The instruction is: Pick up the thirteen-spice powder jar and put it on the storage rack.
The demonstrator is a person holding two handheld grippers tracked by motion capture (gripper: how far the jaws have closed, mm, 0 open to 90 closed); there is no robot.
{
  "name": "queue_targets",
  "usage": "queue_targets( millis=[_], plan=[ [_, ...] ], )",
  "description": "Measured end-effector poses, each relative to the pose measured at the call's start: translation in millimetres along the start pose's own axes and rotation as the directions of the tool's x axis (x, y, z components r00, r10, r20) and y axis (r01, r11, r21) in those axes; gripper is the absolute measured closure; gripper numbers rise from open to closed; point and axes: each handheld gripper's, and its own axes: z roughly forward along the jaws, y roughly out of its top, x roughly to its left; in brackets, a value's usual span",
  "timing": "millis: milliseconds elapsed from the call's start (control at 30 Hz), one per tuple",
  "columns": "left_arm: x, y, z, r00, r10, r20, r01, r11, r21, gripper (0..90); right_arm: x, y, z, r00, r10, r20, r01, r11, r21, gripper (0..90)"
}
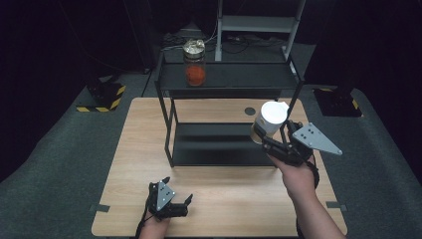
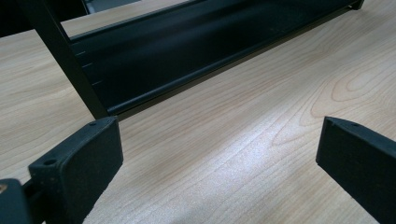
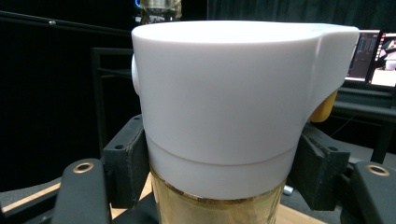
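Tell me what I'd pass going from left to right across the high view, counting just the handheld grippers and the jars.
Left gripper, resting open on the table → jar with a metal lid and orange contents on the rack's top shelf → white-lidded jar, held up off the table → right gripper, clamped on that jar.

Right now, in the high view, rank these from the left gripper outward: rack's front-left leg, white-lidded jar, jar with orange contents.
1. Rack's front-left leg, just ahead.
2. White-lidded jar, across right, clamped in the right gripper.
3. Jar with orange contents, far back on the top shelf.
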Motion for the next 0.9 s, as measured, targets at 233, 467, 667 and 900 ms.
queue_targets(
  millis=[233, 467, 667, 900],
  plan=[
    [1.1, -0.8, -0.4, 1.0, -0.008, 0.003, 0.008, 1.0, -0.004, 0.8, 0.8, 11.2, 6.3, 0.9999, -0.014, 0.001, 0.014, 1.0, -0.015, 29.3],
    [-0.2, -0.2, -0.2, 0.9999, 0.01, 0.004, -0.01, 0.9999, -0.002, 0.8, 1.1, 22.1, 12.4, 0.9997, -0.017, 0.015, 0.017, 0.999, -0.03, 29.3],
    [-0.3, -0.1, -0.2, 0.9999, 0.013, 0.004, -0.013, 0.9999, -0.001, 0.8, -0.1, 31.7, 16.6, 0.9993, -0.023, 0.028, 0.025, 0.998, -0.051, 29.3],
    [-1.2, 0.0, -0.1, 0.9997, 0.022, 0.005, -0.022, 0.9998, -0.001, 0.8, -1.9, 42.2, 21.9, 0.999, -0.019, 0.04, 0.022, 0.997, -0.072, 29.4]
  ],
)
